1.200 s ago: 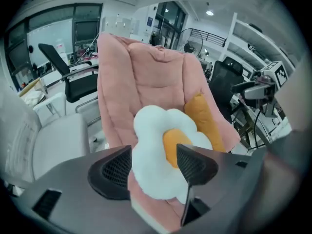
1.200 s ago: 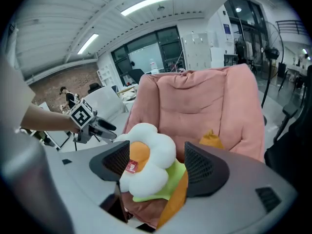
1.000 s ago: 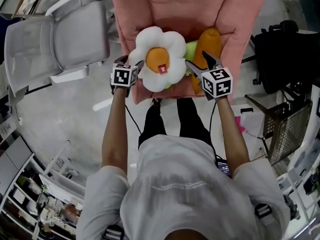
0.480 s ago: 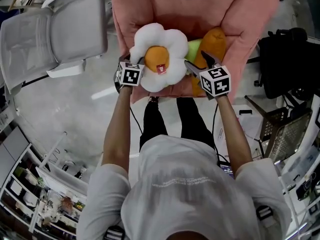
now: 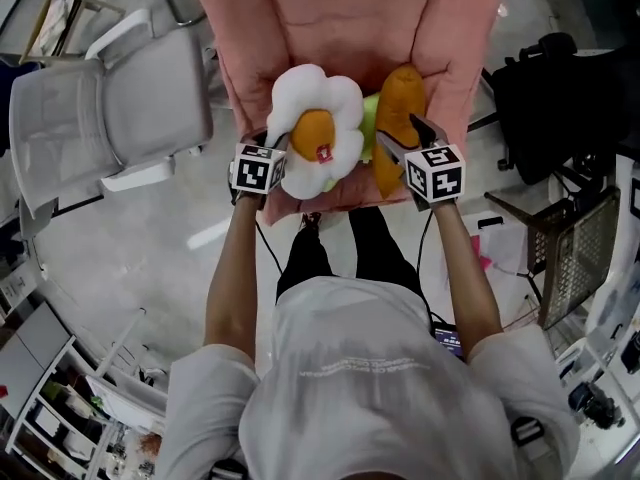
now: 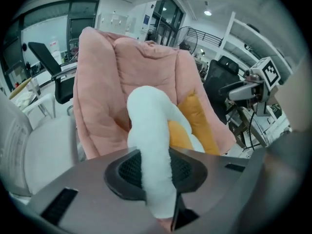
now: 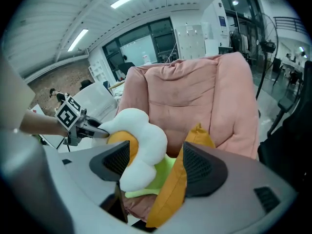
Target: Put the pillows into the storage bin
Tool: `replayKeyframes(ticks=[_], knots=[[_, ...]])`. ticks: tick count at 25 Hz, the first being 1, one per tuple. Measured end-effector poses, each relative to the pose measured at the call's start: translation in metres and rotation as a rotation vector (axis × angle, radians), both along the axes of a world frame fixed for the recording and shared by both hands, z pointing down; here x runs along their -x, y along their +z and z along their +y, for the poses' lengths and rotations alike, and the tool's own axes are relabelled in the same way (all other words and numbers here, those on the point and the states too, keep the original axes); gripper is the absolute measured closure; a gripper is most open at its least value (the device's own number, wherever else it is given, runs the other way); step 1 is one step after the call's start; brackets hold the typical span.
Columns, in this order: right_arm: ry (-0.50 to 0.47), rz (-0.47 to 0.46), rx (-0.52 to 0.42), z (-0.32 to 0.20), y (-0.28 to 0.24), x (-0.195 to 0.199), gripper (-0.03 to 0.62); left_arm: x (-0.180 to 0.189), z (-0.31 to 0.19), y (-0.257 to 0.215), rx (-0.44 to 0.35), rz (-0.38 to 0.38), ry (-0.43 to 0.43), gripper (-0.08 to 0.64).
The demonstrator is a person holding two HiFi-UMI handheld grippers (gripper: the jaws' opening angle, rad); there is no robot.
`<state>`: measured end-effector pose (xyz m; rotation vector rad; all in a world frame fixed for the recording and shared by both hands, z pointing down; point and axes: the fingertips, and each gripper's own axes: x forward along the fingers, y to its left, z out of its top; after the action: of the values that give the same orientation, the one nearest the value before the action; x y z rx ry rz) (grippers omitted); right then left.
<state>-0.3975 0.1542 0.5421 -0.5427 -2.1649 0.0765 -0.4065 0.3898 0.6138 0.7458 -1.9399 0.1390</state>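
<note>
A pale, glossy floor [image 5: 130, 258] spread beneath both grippers, with a grey chair [image 5: 110, 98] out beyond the left gripper [image 5: 279, 144]. Straight ahead of them stood a pink armchair [image 5: 350, 18], and at its seat were a flower pillow [image 5: 315, 133], an orange pillow [image 5: 395, 108] and a green pillow [image 5: 368, 113]. The left gripper's jaws had just been closing and pinched a white petal of the flower pillow. The right gripper [image 5: 400, 134] had its jaws apart around the orange pillow's edge.

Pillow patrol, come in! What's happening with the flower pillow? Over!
Left tool just closed on flower pillow petal. Right tool open, straddling orange pillow edge. Pillows against pink chair; no bin in view.
</note>
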Motion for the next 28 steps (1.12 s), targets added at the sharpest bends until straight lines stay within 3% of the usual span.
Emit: replayKeyframes(ticks=[4,11,16,22,28], knots=[[0.09,-0.081,-0.024,-0.015,-0.042,-0.011,0.239,0.009,-0.011,-0.047,-0.054,-0.089,0.049,0.454],[0.278,-0.262,-0.081,-0.041,-0.124,-0.05,0.238,0.023,-0.02,-0.133,-0.23,-0.212,0.014,0.454],[0.412,-0.401,-0.147,-0.067,-0.18,-0.092,0.239,0.022,-0.049,-0.194,-0.337,-0.303,0.091,0.449],[0.553,-0.467,-0.225,-0.09,-0.223,-0.16,0.239,-0.008,-0.077,-0.234,-0.418,-0.307,0.214,0.449],[0.724,-0.43,-0.329,-0.136,-0.224,-0.263,0.247,-0.054,-0.162,-0.236,-0.47,-0.256,0.428,0.448]])
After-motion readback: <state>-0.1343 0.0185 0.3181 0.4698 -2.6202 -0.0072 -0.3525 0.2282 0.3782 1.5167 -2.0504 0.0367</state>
